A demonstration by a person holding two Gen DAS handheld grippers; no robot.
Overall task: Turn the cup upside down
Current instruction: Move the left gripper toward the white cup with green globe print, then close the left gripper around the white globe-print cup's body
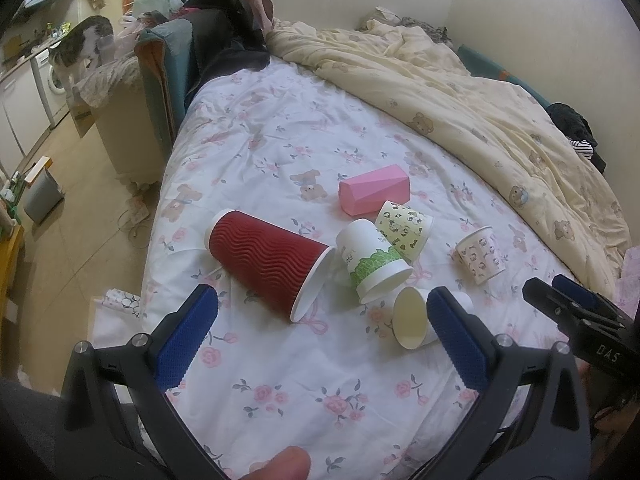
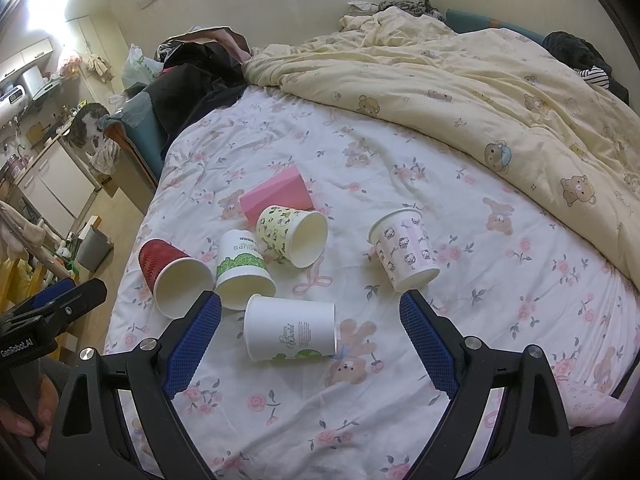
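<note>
Several paper cups lie on their sides on a floral bed sheet (image 2: 400, 160). A red ribbed cup (image 1: 268, 260) (image 2: 174, 276) is at the left. Beside it lie a white cup with a green band (image 1: 372, 260) (image 2: 242, 268), a leopard-print cup (image 1: 406, 228) (image 2: 292, 234), a pink cat-print cup (image 1: 480, 254) (image 2: 404, 248) and a plain white cup (image 1: 412, 318) (image 2: 290, 330). My left gripper (image 1: 320, 336) is open and empty, just short of the red and white cups. My right gripper (image 2: 310, 344) is open and empty, with the plain white cup between its fingers' line.
A pink box (image 1: 374, 194) (image 2: 278, 194) lies behind the cups. A cream bear-print duvet (image 2: 480, 80) is bunched at the back right. Dark clothes (image 1: 224, 28) pile at the bed's head. The bed's left edge drops to a floor with a grey bin (image 1: 42, 196).
</note>
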